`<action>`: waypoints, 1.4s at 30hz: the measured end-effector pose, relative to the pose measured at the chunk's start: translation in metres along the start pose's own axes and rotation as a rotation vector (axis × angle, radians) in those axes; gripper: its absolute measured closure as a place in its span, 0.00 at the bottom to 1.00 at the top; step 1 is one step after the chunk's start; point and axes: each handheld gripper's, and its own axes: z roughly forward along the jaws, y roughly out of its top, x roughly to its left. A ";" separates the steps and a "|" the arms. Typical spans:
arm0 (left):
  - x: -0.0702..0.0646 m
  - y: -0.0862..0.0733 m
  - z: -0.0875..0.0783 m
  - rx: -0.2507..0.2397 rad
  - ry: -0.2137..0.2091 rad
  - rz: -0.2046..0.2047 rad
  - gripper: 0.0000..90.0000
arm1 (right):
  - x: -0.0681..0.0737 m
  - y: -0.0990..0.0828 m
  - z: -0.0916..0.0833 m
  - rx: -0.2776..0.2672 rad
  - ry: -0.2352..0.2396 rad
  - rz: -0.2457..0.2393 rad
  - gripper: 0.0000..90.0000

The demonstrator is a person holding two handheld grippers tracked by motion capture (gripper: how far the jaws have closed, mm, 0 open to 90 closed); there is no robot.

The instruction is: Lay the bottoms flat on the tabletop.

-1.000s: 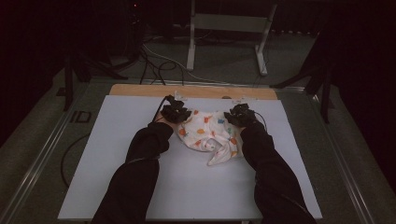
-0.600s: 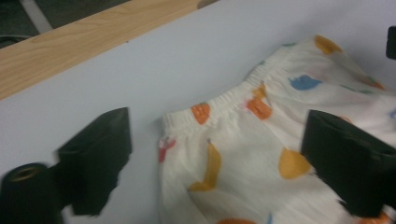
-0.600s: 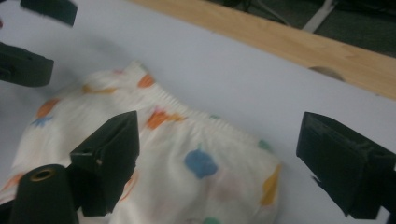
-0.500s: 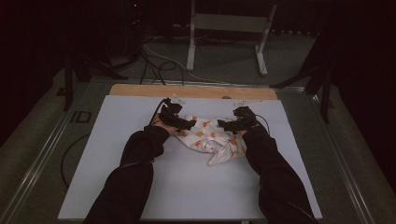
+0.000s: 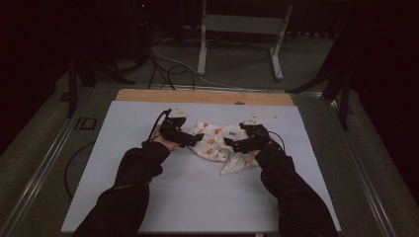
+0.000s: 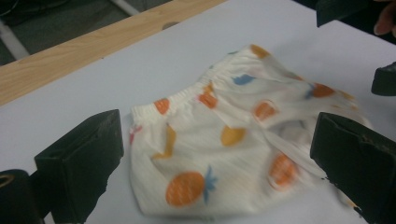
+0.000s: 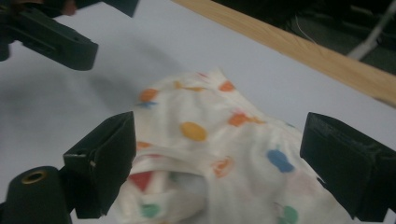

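My left claw and right claw, both agape, flanked the shorts at 9 and 3; uneven pinches risked bunching.

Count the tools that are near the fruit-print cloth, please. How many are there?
2. The left tool is at the left edge of the fruit-print cloth, jaws open. The right tool is at its right edge, jaws open too. Both rest over the white table.
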 end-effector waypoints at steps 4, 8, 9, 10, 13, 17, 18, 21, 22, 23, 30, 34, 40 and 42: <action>-0.008 -0.013 -0.021 -0.030 -0.016 0.015 0.04 | 0.017 0.003 -0.010 -0.027 0.015 -0.054 0.15; -0.018 -0.032 -0.043 -0.047 -0.026 0.026 0.04 | 0.036 0.002 -0.012 -0.034 0.065 -0.107 0.15; -0.020 -0.037 -0.048 -0.051 -0.029 0.028 0.04 | 0.040 0.001 -0.011 -0.029 0.074 -0.118 0.16; -0.023 -0.042 -0.053 -0.054 -0.036 0.025 0.04 | 0.045 0.000 -0.010 -0.020 0.097 -0.135 0.17; -0.030 -0.057 -0.064 -0.051 -0.038 0.033 0.04 | 0.056 -0.003 0.001 0.029 0.175 -0.137 0.17; -0.038 -0.075 -0.075 -0.073 -0.038 0.016 0.04 | 0.072 -0.008 0.015 0.056 0.229 -0.182 0.36; -0.039 -0.079 -0.077 -0.080 -0.038 0.011 0.04 | 0.075 -0.009 0.019 0.065 0.252 -0.198 0.39; -0.043 -0.093 -0.077 -0.076 -0.030 0.008 0.04 | 0.083 -0.014 0.036 0.097 0.277 -0.252 0.52; -0.044 -0.096 -0.077 -0.071 -0.031 0.006 0.04 | 0.085 -0.016 0.044 0.122 0.287 -0.252 0.61; -0.044 -0.099 -0.076 -0.067 -0.032 0.003 0.04 | 0.086 -0.018 0.049 0.144 0.292 -0.257 0.63; -0.041 -0.106 -0.071 -0.056 -0.036 -0.012 0.04 | 0.080 -0.027 0.084 0.276 0.261 -0.235 0.75; -0.042 -0.108 -0.069 -0.047 -0.033 -0.004 0.04 | 0.067 -0.027 0.091 0.278 0.207 -0.185 0.70; -0.042 -0.108 -0.068 -0.051 -0.030 -0.005 0.04 | 0.054 -0.019 0.097 0.275 0.125 -0.170 0.68; -0.042 -0.109 -0.067 -0.050 -0.032 -0.009 0.04 | 0.050 -0.018 0.099 0.284 0.095 -0.205 0.69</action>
